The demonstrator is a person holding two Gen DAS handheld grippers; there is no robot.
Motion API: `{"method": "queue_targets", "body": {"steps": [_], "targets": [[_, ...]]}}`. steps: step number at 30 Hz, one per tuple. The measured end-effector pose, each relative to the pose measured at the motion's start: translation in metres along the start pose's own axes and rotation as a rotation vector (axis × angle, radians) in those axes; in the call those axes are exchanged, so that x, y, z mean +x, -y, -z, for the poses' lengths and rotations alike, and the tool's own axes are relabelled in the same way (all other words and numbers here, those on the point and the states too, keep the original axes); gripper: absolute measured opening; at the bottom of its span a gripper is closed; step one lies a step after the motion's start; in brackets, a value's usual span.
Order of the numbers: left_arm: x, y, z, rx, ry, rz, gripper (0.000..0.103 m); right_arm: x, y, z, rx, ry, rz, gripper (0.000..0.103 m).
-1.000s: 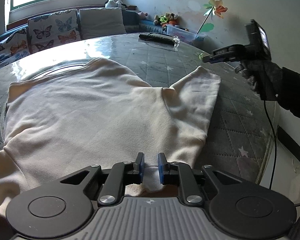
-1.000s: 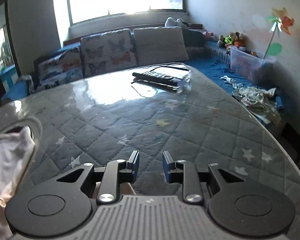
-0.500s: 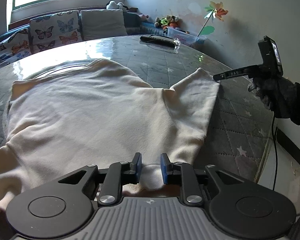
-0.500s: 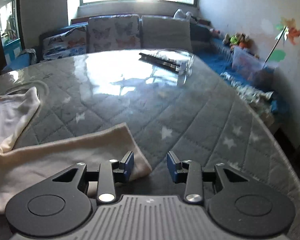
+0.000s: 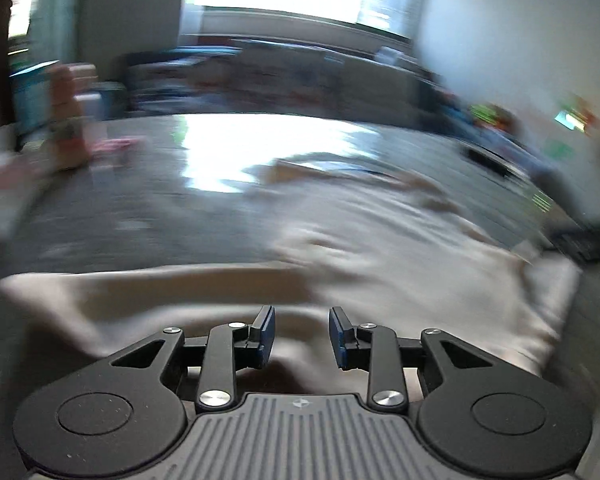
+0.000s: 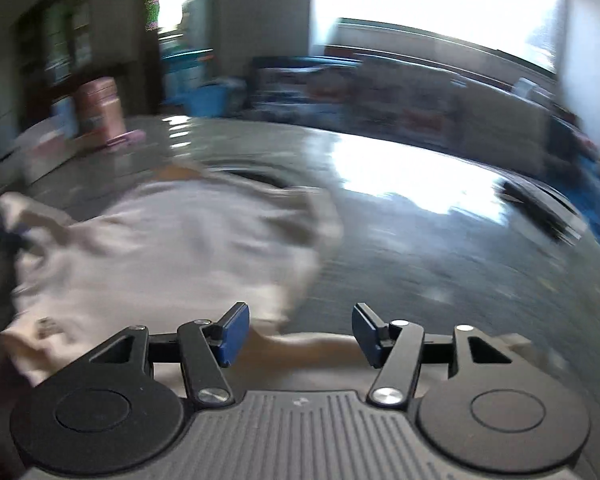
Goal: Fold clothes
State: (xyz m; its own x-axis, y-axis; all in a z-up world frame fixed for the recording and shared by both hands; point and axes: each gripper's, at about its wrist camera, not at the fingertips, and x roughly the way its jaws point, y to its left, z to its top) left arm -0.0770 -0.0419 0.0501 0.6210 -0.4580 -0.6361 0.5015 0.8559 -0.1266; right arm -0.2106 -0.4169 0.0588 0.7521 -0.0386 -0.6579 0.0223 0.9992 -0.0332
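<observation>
A cream garment (image 5: 380, 248) lies spread on the grey quilted table (image 5: 140, 216); both views are motion-blurred. My left gripper (image 5: 302, 334) is open, its blue pads apart just above the garment's near edge with cloth below the gap. My right gripper (image 6: 300, 334) is open wide over another edge of the garment (image 6: 160, 248), with a strip of cloth (image 6: 312, 344) under its jaws. Neither holds cloth that I can see.
A pink container (image 6: 100, 108) and small items stand at the table's far left. A dark flat object (image 6: 540, 208) lies at the far right. A cushioned bench (image 6: 380, 92) runs under the bright window.
Both grippers have swung sharply to the left, blurring the views. Both have opened wider, the right most. The right gripper now sits over the garment's edge.
</observation>
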Motion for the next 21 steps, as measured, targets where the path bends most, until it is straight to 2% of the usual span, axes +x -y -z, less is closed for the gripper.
{"method": "queue_targets", "body": {"steps": [4,8,11,16,19,21], "targets": [[-0.012,-0.048,-0.008,-0.115,0.063,-0.19,0.047,0.009,-0.049,-0.013,-0.107,0.002,-0.112,0.062],[-0.016,-0.084,-0.011,-0.226,0.073,-0.306,0.053,0.018,-0.083,-0.022,-0.172,-0.003,-0.179,0.062],[-0.013,-0.104,-0.01,-0.298,0.065,-0.339,0.057,0.027,-0.101,-0.028,-0.203,-0.004,-0.217,0.063],[-0.005,-0.116,-0.004,-0.373,0.042,-0.324,0.059,0.044,-0.131,-0.036,-0.239,-0.008,-0.263,0.063],[0.0,-0.125,-0.002,-0.411,0.024,-0.293,0.055,0.054,-0.148,-0.039,-0.265,-0.016,-0.293,0.063],[0.003,-0.128,-0.002,-0.431,0.017,-0.266,0.027,0.06,-0.157,-0.039,-0.285,-0.021,-0.307,0.066]]}}
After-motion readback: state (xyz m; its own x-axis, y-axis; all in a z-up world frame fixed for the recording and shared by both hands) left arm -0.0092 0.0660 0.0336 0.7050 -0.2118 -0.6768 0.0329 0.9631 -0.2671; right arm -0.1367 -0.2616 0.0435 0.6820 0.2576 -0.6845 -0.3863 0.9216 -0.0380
